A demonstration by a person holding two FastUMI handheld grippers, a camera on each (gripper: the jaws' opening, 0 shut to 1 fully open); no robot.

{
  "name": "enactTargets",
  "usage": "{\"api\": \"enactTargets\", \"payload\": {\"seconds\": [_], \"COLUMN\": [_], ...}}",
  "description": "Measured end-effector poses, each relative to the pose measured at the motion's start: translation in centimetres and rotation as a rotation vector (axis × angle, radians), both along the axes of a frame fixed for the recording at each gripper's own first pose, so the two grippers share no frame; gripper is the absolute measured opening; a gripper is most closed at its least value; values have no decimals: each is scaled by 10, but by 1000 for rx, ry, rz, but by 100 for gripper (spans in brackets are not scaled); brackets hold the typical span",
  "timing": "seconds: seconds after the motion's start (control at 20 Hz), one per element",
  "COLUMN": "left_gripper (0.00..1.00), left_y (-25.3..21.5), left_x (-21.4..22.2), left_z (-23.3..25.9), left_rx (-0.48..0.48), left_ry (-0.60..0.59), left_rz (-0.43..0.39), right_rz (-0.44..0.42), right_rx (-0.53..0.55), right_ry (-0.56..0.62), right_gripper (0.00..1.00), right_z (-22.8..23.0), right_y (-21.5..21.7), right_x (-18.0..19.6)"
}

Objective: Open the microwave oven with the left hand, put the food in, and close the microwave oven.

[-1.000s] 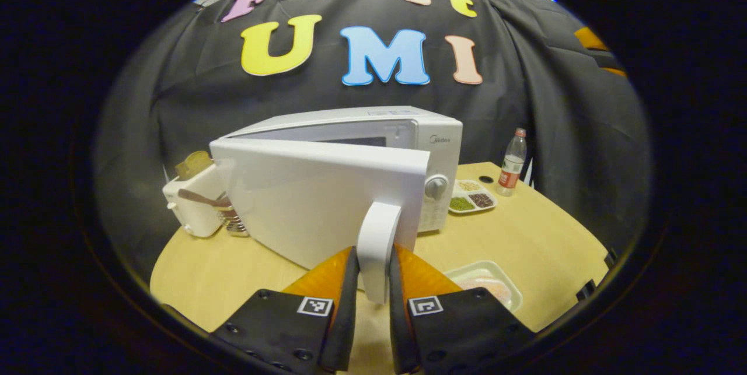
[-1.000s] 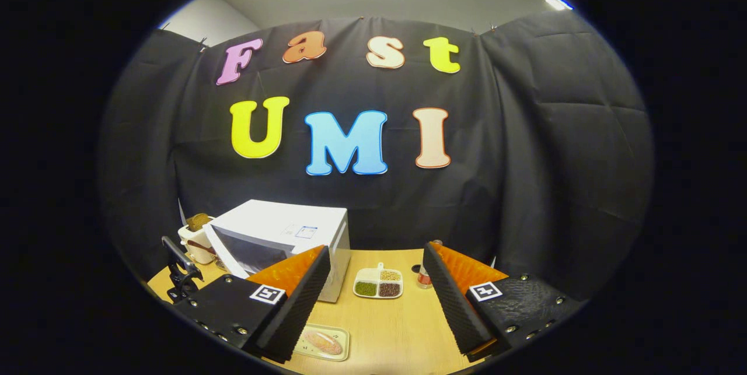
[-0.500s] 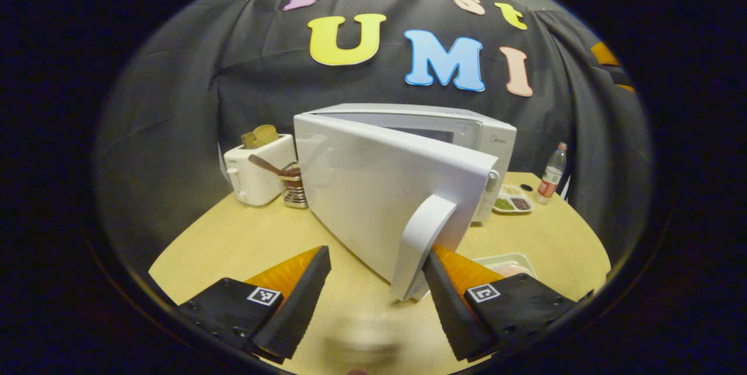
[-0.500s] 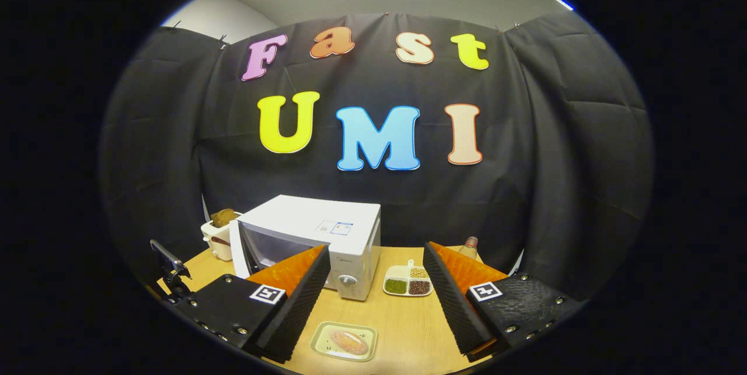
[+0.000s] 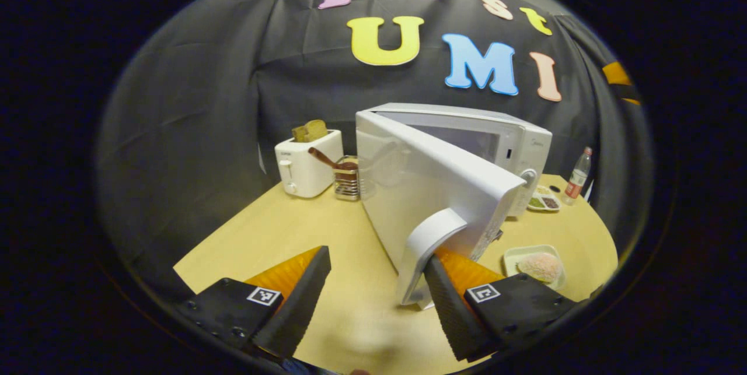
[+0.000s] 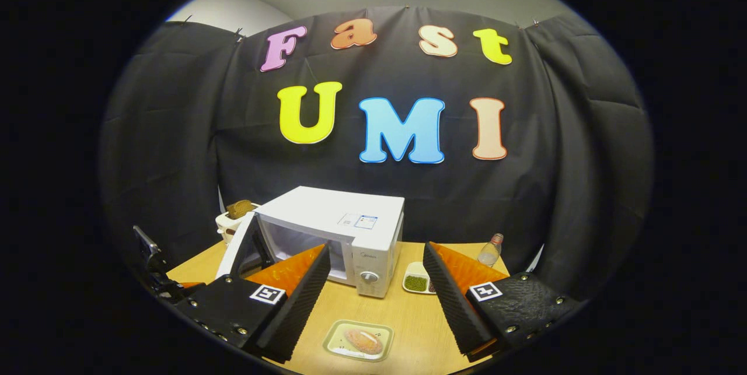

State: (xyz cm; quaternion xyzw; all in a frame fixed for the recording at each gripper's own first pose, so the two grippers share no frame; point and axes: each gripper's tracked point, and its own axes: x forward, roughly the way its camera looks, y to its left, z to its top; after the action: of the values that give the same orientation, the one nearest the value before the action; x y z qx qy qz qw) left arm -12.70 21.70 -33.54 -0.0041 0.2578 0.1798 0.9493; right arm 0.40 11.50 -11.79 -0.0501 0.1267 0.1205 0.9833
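White microwave (image 6: 350, 226), white toaster (image 5: 306, 164), pale wooden table (image 5: 280, 235)

The white microwave oven (image 6: 350, 229) stands at the far side, its door (image 5: 432, 188) swung open leftward. The food tray (image 6: 359, 340) lies near, in front of it.

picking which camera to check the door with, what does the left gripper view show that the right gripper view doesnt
Left gripper view: the outer face of the open door, its handle right by the open left gripper, and a utensil holder beside the toaster.
Right gripper view: the door's inner side, the oven cavity behind it, and the open right gripper.
Shared: the microwave, the toaster, the food tray, the bottle and the table.
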Motion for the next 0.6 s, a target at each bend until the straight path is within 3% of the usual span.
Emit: {"api": "enactTargets", "payload": {"seconds": [0.1,0.4,0.6], "left_gripper": [100,100,100], "left_y": [13,55,93], "left_x": [-10,-23,-34], "left_z": [2,5,3], "left_rx": [-26,-46,-115], "left_ry": [-3,-16,-43], "left_rz": [-2,-139,-144], "right_rz": [15,32,32], "right_rx": [-12,-60,-59], "right_ry": [13,55,79], "right_gripper": [99,99,99], "right_z": [-9,-36,-52], "right_y": [10,41,61], "right_x": [0,-8,-17]}}
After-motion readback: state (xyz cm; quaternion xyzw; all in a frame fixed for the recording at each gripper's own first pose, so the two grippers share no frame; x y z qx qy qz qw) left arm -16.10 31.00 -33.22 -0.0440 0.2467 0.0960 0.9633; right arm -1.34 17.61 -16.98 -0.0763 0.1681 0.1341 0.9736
